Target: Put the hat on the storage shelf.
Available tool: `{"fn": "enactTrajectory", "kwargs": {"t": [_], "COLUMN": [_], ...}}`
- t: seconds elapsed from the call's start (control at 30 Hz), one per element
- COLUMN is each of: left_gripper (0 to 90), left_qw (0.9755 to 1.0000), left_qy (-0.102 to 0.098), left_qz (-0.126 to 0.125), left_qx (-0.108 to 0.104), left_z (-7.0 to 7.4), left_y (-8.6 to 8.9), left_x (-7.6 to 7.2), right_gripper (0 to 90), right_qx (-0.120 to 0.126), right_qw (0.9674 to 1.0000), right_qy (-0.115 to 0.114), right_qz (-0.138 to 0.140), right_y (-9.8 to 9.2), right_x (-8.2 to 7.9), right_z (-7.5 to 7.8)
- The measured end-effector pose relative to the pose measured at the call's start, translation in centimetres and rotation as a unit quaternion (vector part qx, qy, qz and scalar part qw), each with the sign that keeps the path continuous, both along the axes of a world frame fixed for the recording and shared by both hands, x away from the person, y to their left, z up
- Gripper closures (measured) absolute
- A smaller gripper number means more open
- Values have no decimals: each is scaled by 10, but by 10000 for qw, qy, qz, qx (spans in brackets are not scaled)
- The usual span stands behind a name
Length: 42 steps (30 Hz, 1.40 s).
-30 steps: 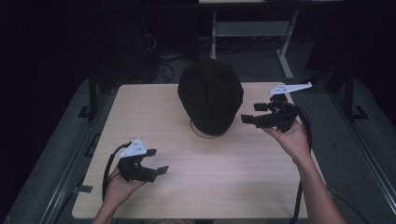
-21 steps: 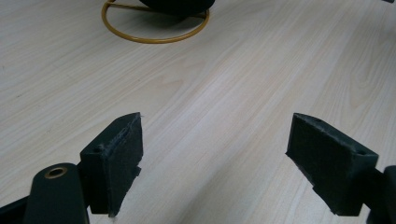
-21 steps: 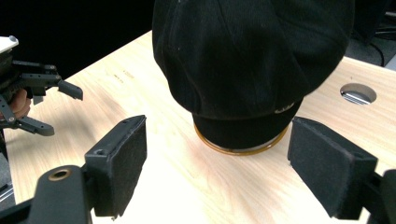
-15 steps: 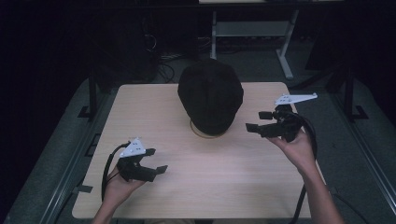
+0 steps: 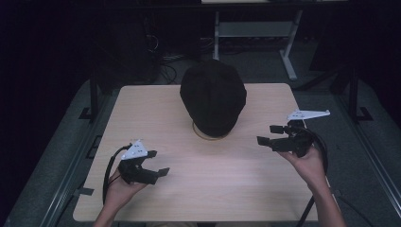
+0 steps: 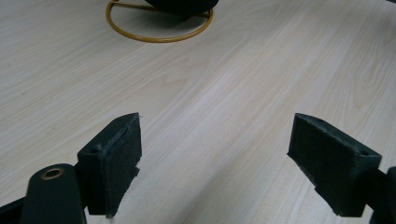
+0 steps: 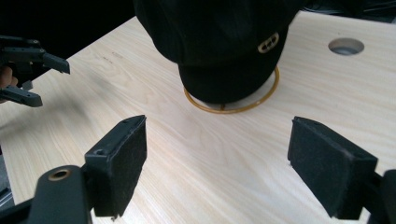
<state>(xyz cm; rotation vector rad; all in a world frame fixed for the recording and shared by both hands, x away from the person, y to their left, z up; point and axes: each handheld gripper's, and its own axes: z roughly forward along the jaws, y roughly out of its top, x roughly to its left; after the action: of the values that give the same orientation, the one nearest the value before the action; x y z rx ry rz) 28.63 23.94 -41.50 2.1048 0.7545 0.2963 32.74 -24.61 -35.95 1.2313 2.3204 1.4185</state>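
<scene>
The cap (image 5: 213, 97) hides most of the gold ring stand (image 5: 210, 136) beneath it, so how the ring carries the cap cannot be told; in the left tool view the cap (image 6: 181, 4) is cut off by the top edge; the floor beyond the bench (image 5: 156, 109) is too dark to read.

Dim lab: bare wooden table (image 5: 156, 113), floor cables (image 5: 163, 45), metal stand (image 5: 283, 47)

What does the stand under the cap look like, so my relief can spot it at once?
Start from the wooden table and find the black cap at its far middle. Beneath the cap, a thin gold wire ring lies flat on the wood. It is the sole metal hoop there, between two open grippers.
</scene>
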Motion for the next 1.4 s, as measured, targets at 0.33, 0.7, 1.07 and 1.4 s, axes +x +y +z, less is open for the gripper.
{"fn": "enactTrajectory", "kwargs": {"t": [0.33,0.7,1.07,1.4], "left_gripper": [160,160,160,160], "left_qw": [10000,10000,10000,10000], "left_qy": [-3,-8,-5,1], "left_qz": [30,60,24,44], "left_qx": [18,20,22,-42], "left_z": [0,0,0,0], "left_y": [0,2,0,0], "left_x": [-1,-1,-1,-1], "right_gripper": [199,202,201,202], "right_qx": [68,10,-1,142], "right_qw": [9995,9986,9973,9961], "right_qy": [169,328,454,543], "right_qz": [-257,-423,-582,-682], "right_y": [-19,-35,-51,-63], "right_x": [-14,-27,-44,-62], "right_z": [-22,-39,-58,-74]}}
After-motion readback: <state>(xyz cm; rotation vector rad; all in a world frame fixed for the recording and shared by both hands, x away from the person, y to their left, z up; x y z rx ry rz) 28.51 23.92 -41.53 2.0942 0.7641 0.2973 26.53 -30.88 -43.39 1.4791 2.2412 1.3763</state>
